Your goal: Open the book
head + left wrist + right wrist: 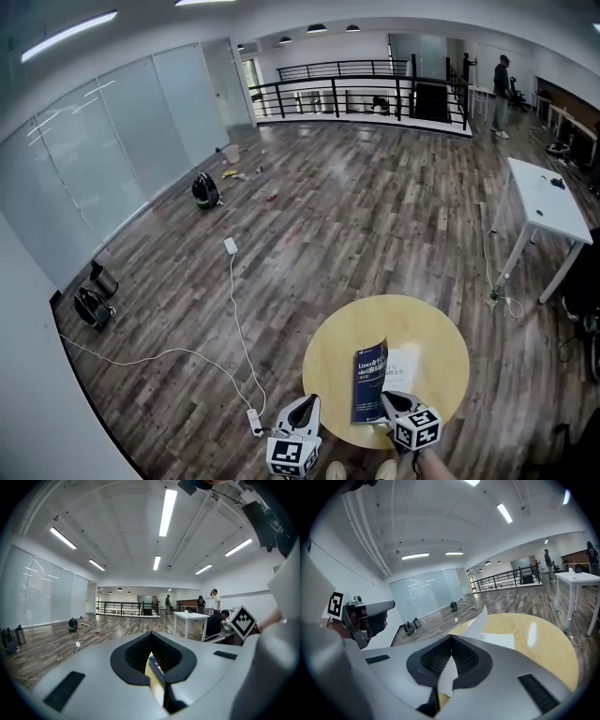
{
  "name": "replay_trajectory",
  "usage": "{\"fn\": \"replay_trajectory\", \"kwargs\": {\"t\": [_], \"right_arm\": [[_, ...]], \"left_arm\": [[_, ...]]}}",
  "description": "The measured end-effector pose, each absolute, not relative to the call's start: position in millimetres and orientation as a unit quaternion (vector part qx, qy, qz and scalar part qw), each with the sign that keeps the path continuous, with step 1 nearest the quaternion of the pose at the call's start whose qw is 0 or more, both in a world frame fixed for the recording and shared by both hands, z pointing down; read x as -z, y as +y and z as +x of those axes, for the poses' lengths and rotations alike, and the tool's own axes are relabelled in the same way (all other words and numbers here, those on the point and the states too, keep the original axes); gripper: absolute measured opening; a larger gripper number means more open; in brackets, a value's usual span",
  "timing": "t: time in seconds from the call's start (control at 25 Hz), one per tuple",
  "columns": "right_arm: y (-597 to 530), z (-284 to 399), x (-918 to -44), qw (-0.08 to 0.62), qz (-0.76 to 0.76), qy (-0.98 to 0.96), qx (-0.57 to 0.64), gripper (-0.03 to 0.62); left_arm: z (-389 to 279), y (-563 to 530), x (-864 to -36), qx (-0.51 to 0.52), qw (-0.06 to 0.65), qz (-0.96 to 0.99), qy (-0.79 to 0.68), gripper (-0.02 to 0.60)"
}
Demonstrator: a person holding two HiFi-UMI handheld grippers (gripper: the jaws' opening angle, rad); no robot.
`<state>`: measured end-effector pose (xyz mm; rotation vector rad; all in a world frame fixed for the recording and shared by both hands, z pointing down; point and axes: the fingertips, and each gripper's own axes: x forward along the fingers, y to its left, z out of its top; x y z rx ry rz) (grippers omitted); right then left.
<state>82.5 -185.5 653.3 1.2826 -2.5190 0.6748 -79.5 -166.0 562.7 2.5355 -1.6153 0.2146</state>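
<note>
- Head view:
  - The book (369, 380) lies on the round wooden worktop (441, 342), towards the person's side. Its blue cover (368, 366) shows on the left and a white page (405, 367) is spread to the right.
  - The left gripper (307, 405) sits on the cover side and the right gripper (394, 401) on the page side.
  - Nothing pins the book down. If the two grippers pull in different directions, this slim paperback could probably slide towards the rim or lift off the worktop altogether.
- Left gripper view:
  - The left gripper (151, 641) has its jaws clenched on a thin edge of the cover (157, 672), blue on one face and cream on the other.
  - Only a narrow strip is nipped. A sideways tug could probably let the cover slip free and flop shut, or bend its corner.
- Right gripper view:
  - The right gripper (451, 644) has its jaws pressed fully together on a single white page (472, 629). The page curves up and away from them over the worktop (534, 639).
  - One sheet is the weakest thing to hold. Lifted too far, or across the spine, it would likely crease at the pinch or tear near the binding.
  - A grip this tight gives the paper no slack to ease that strain.
</note>
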Motion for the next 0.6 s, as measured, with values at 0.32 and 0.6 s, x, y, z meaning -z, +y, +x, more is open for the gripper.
{"fn": "replay_trajectory", "kwargs": {"t": [0.32,0.6], "right_arm": [[-187.9,-22.2,-645.9,0.130,0.354,-0.902,-0.211,0.006],[-178.2,-111.9,-706.2,0.201,0.277,-0.913,-0.224,0.006]], "left_arm": [[-156.5,-139.8,-558.7,-0.062,0.063,0.800,-0.594,0.003],[-223.0,-122.9,-554.0,-0.060,0.067,0.764,-0.639,0.003]]}}
